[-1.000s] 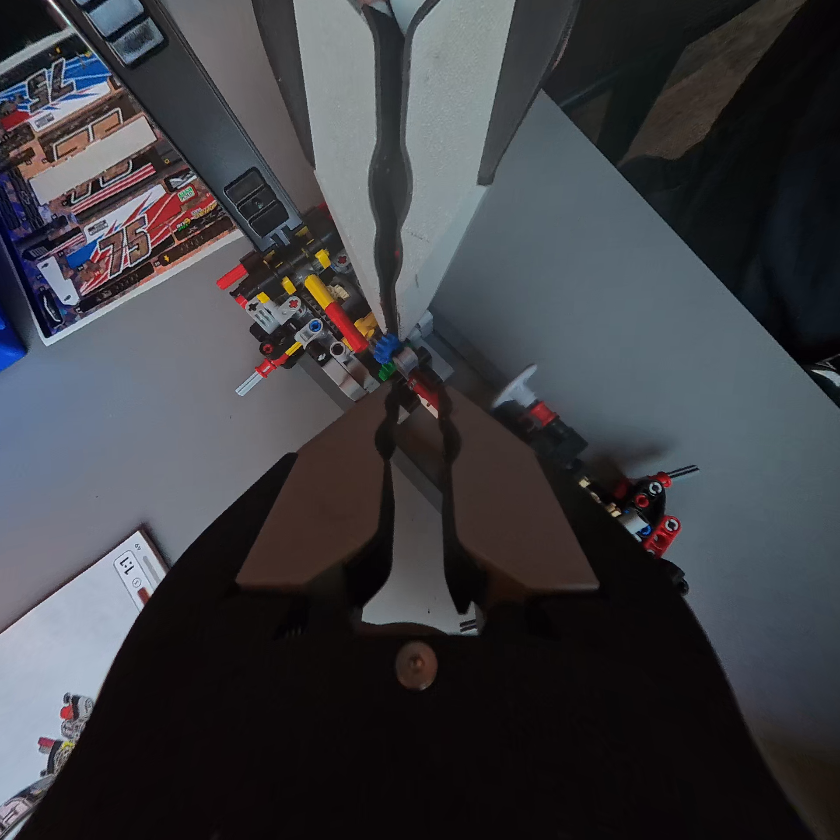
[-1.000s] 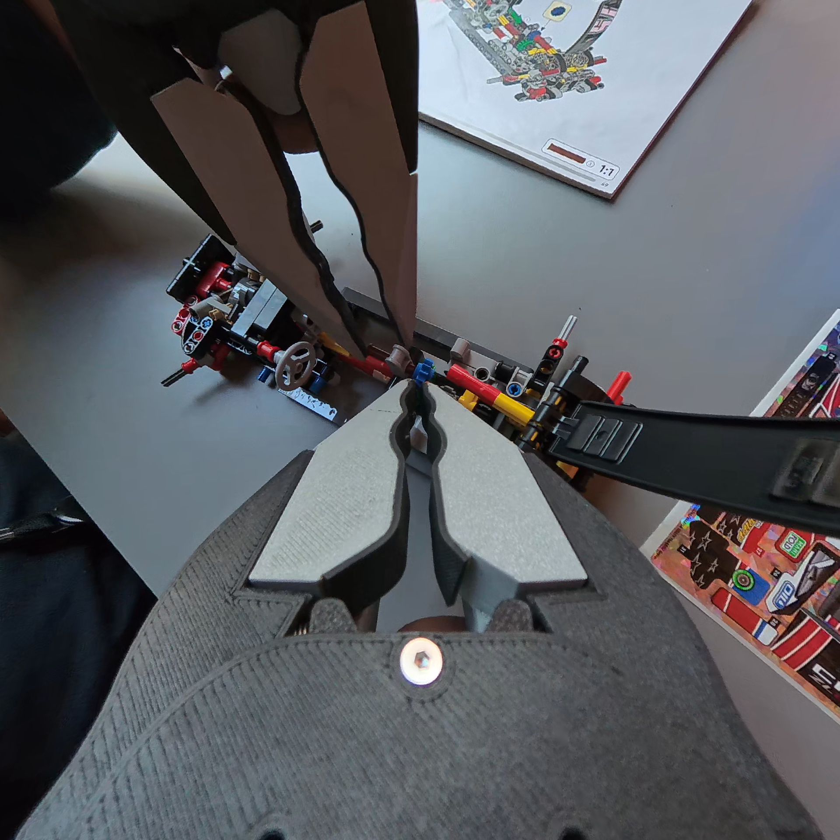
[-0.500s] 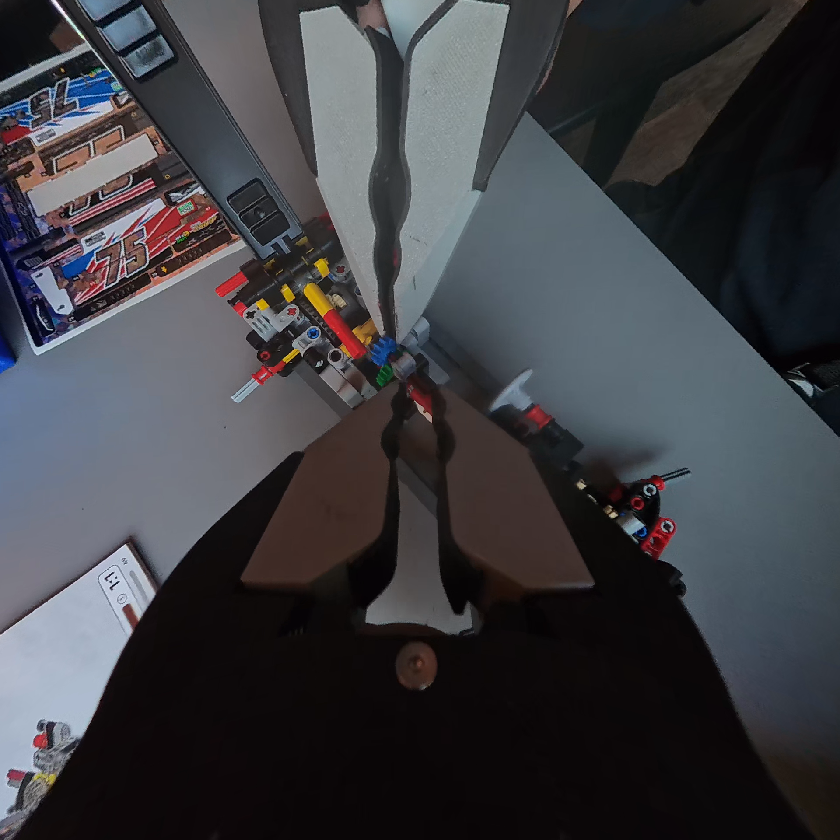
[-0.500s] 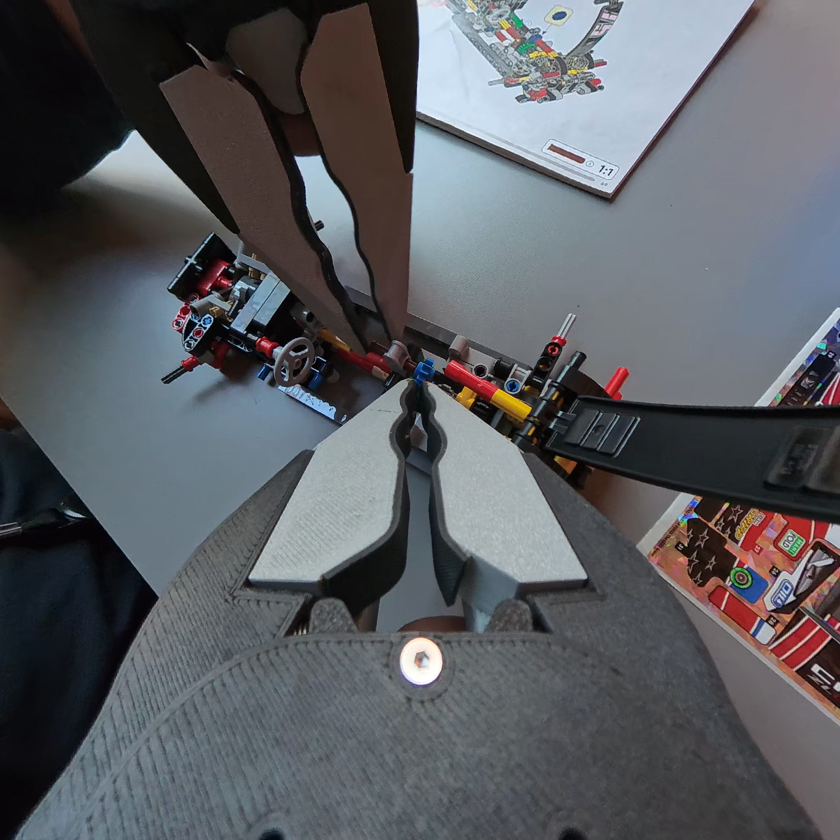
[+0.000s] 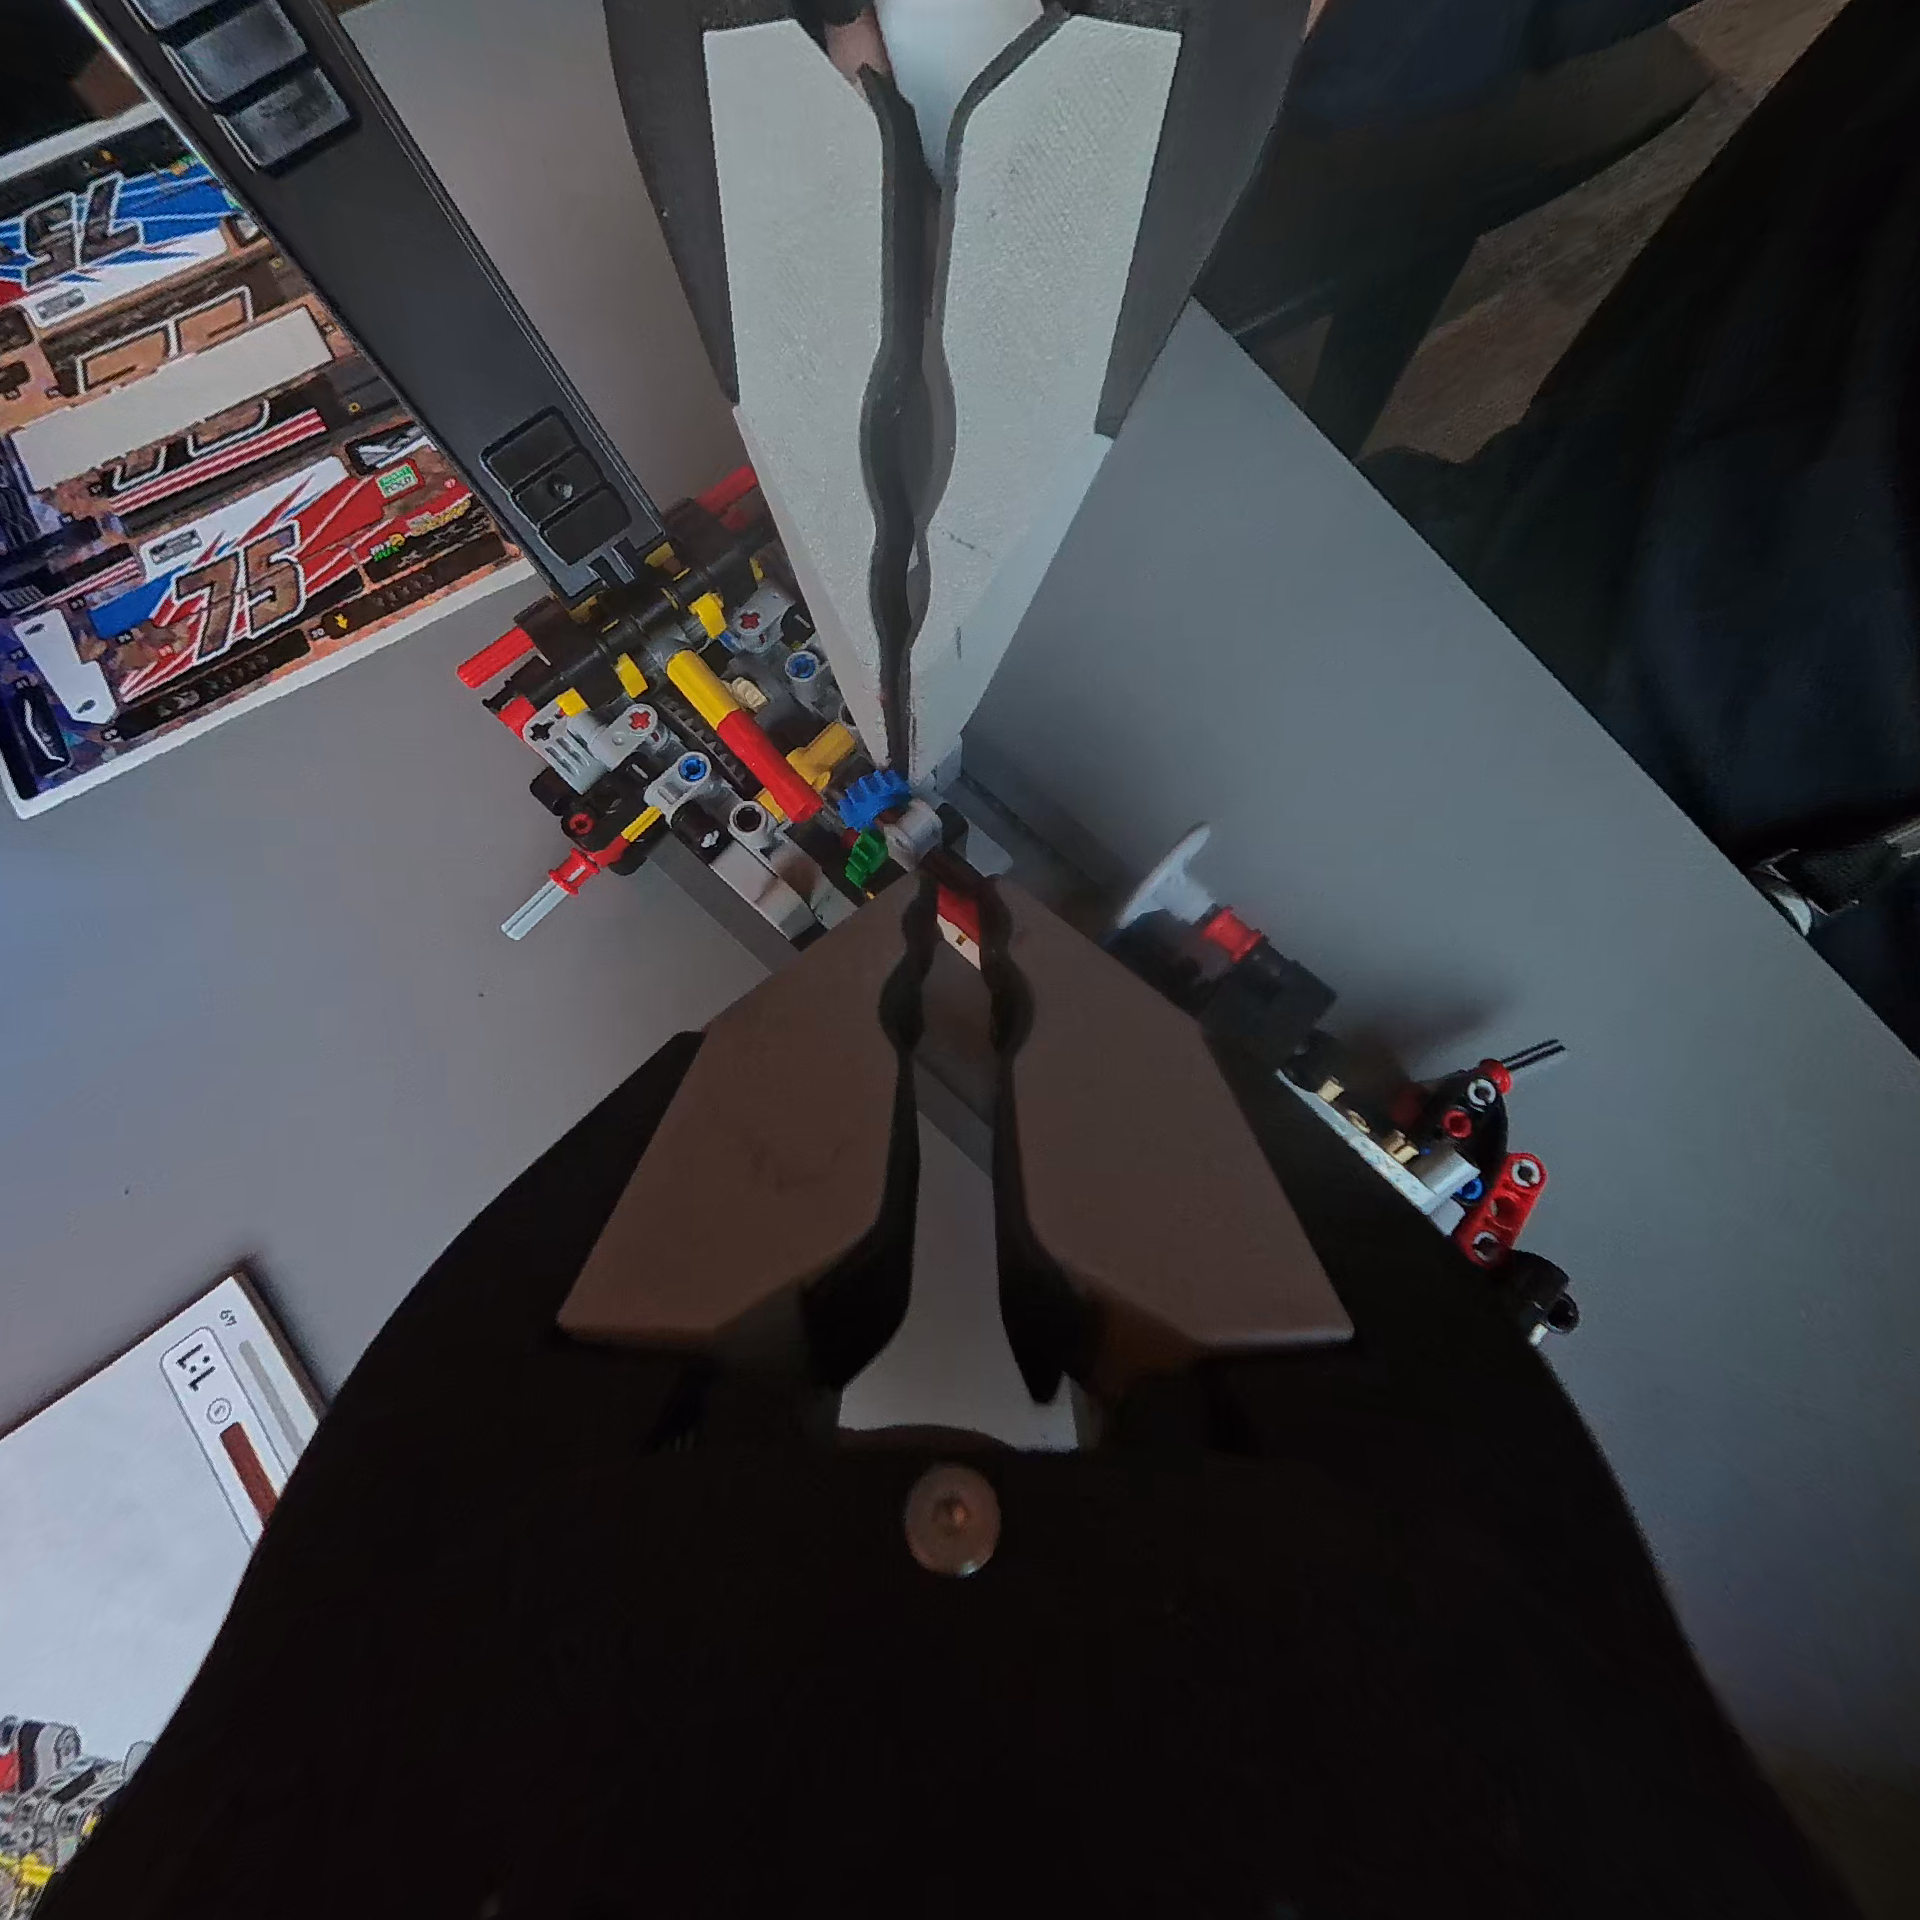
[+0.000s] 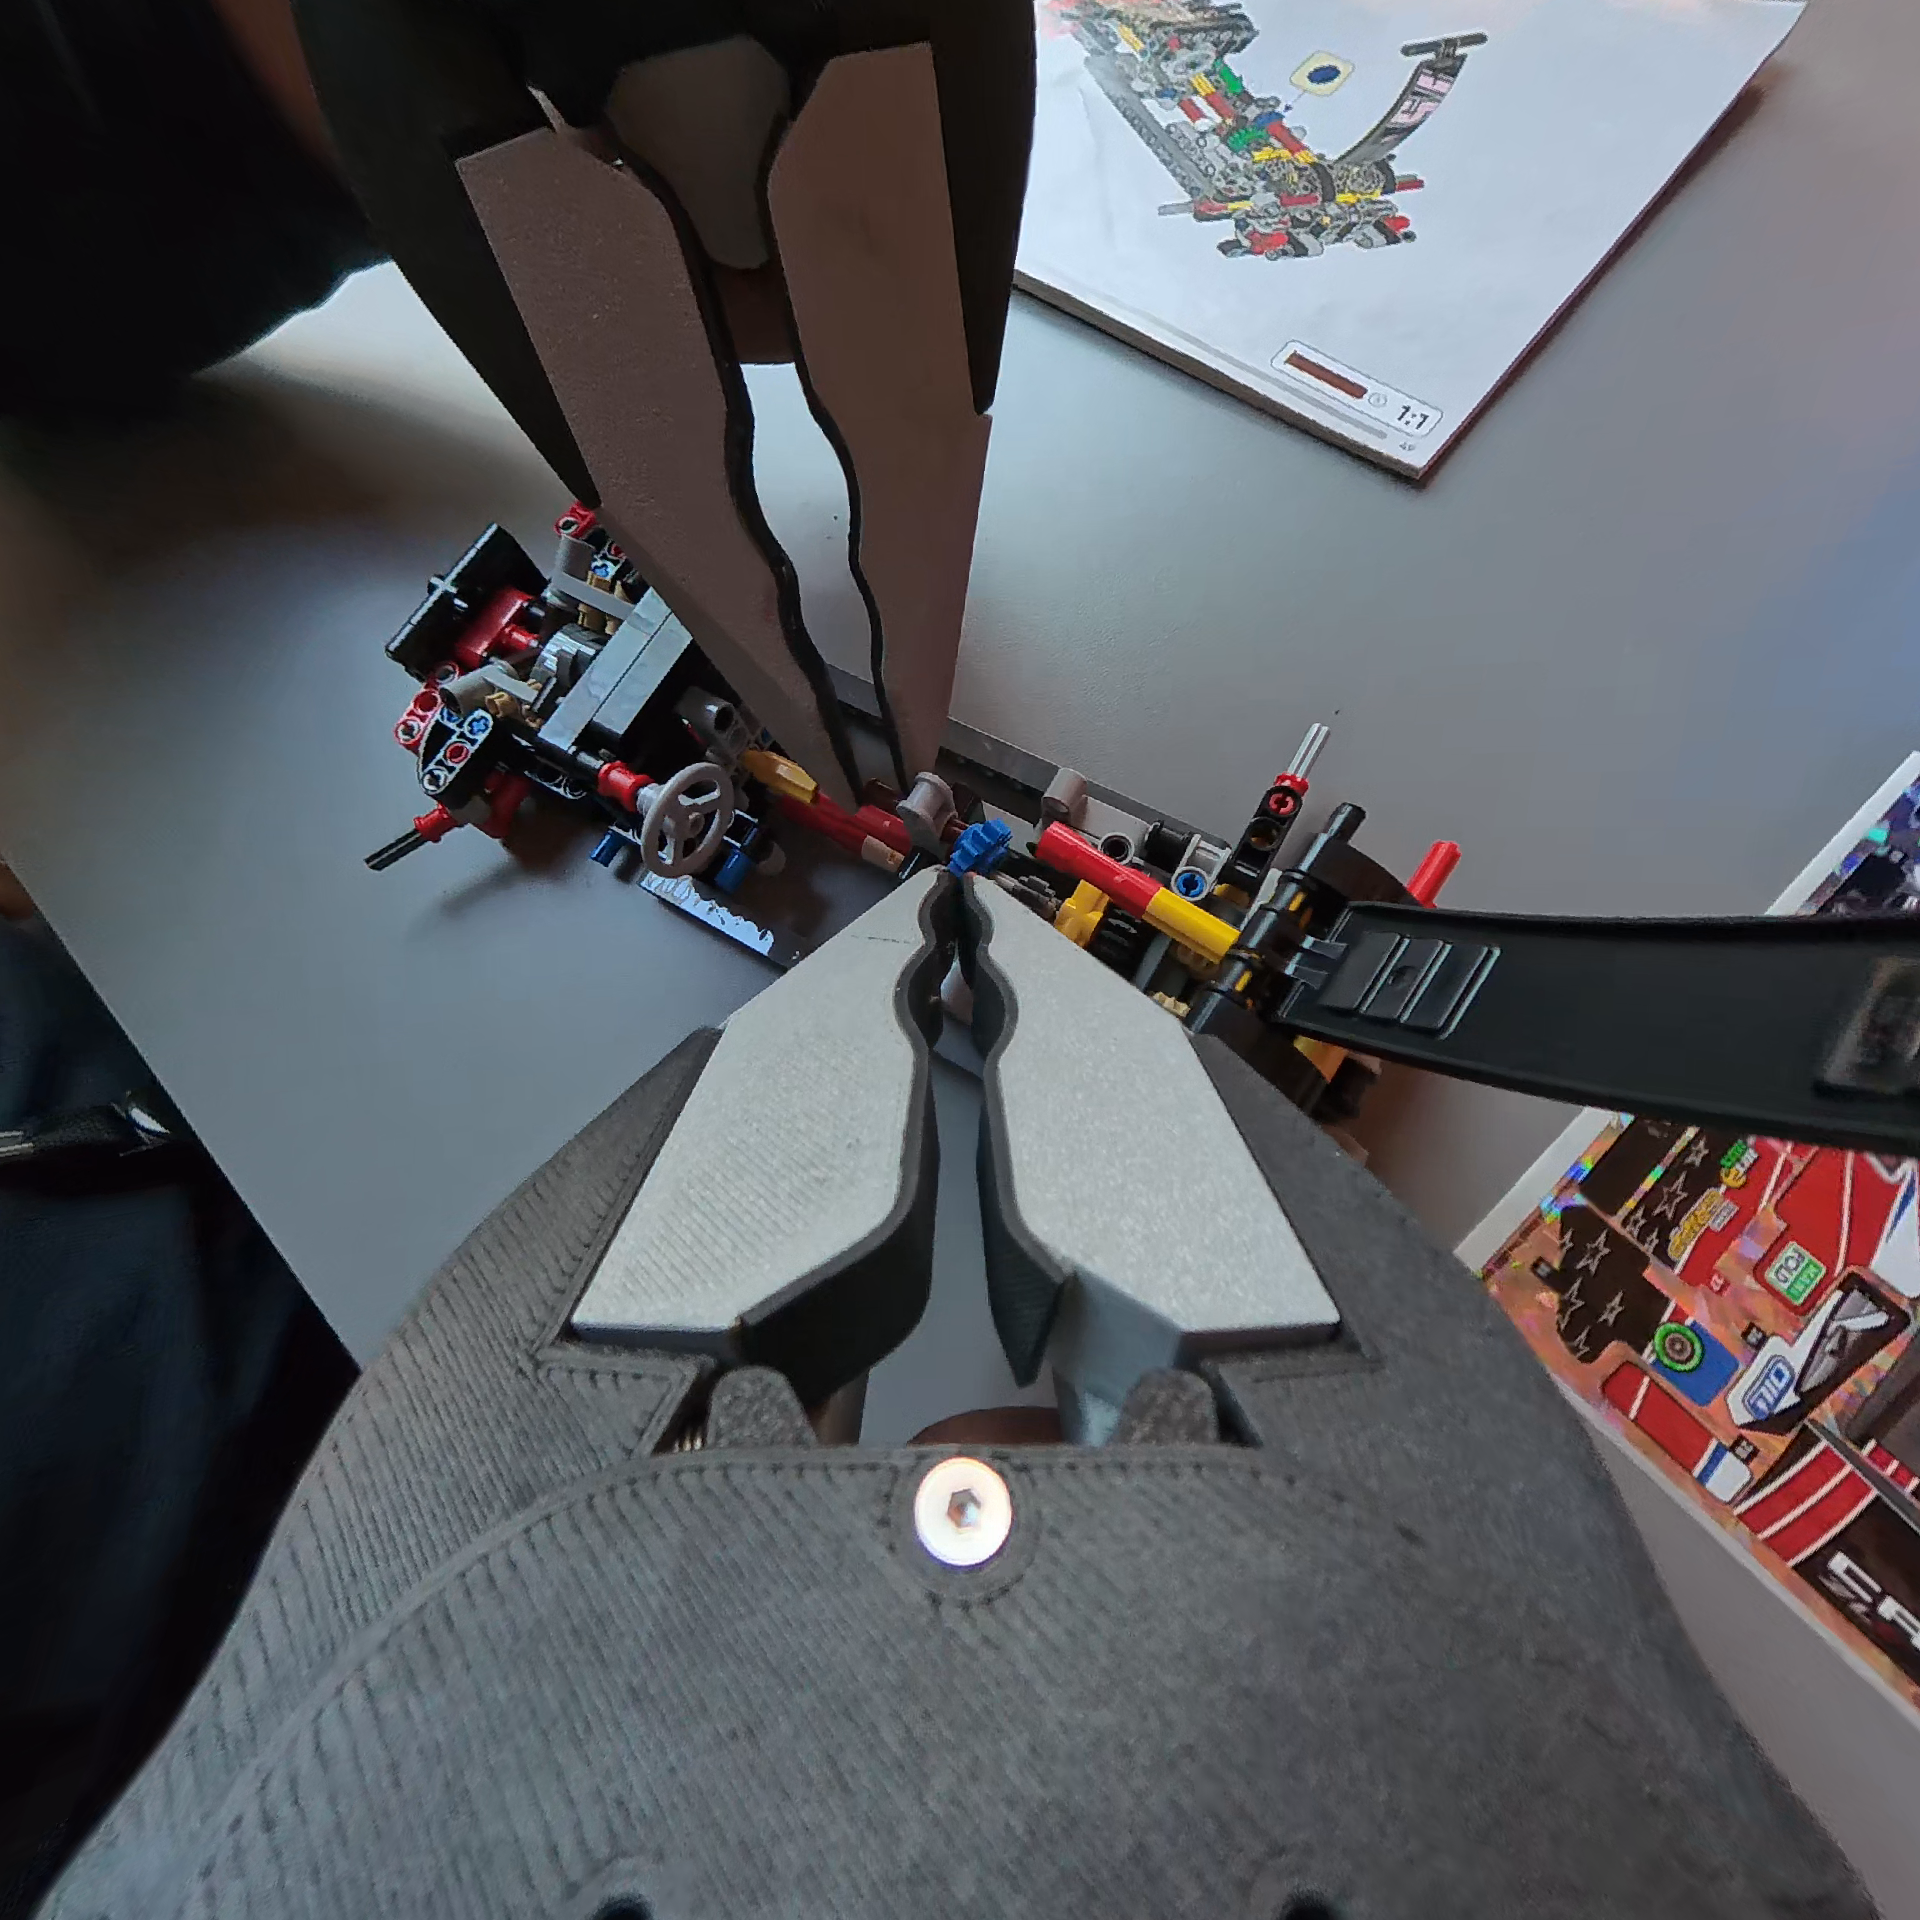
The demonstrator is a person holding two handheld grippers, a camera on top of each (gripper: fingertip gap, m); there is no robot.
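Note:
A brick-built car chassis (image 5: 675, 707) lies on the grey table (image 5: 260, 1039). My left gripper (image 5: 956, 899), with brown fingers, is shut on a dark brown axle (image 5: 945, 868) that runs through a grey bush (image 5: 914, 826) in the middle of the chassis. The right wrist view shows the same grip (image 6: 883, 790) on the axle (image 6: 879, 795). My right gripper (image 6: 958, 883), with grey fingers, is shut. Its tips rest against the small blue gear (image 6: 982, 842) beside the bush, from the opposite side. The left wrist view shows it (image 5: 899, 753) at that gear (image 5: 871, 802).
A long black curved panel (image 6: 1610, 997) sticks out from the chassis end over a sticker sheet (image 6: 1714, 1330). An open instruction booklet (image 6: 1351, 187) lies beyond. A grey steering wheel (image 6: 686, 821) stands on the chassis. The table edge (image 5: 1558, 727) runs close behind the model. My two grippers' fingertips are within a few centimetres of each other.
My left gripper's jaws have narrowed and come together on the brown axle. My right gripper has stayed shut at the blue gear. The chassis has not moved.

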